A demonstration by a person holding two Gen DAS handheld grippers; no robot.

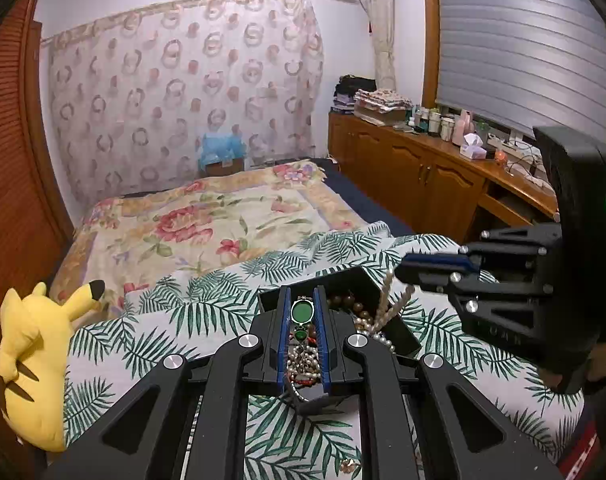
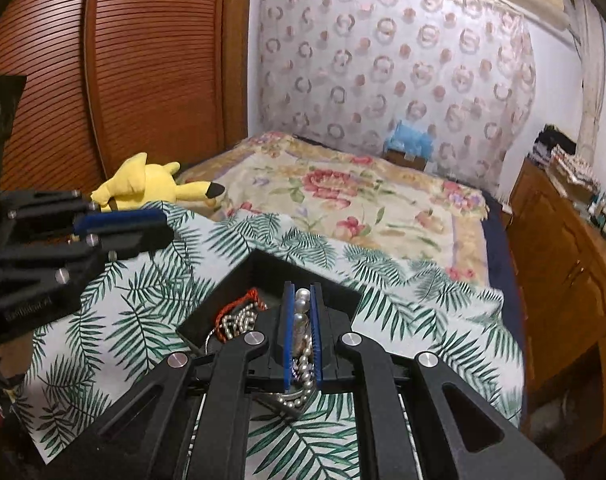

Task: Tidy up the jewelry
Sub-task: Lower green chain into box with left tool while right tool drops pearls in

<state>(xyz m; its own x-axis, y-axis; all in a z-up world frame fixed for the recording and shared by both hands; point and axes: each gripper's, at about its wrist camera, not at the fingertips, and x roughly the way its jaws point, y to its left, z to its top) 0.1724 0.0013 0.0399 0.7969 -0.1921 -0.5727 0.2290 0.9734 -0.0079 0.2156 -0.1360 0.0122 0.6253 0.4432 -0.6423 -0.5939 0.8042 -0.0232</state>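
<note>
The left gripper (image 1: 303, 312) is clamped on a green-stone piece (image 1: 302, 311); the right gripper (image 2: 302, 304) is clenched on a pearl strand (image 2: 302, 322). Both hang over the black jewelry box (image 1: 379, 322) on the palm-leaf cloth (image 1: 151, 340). Lettering on the gripper bodies is unreadable. Beyond lies a yellow plush (image 1: 31, 356).

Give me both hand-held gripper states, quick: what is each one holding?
Left hand-held gripper: shut on the green-stone necklace, above the black jewelry box.
Right hand-held gripper: shut on the pearl necklace, strands hanging below.
</note>
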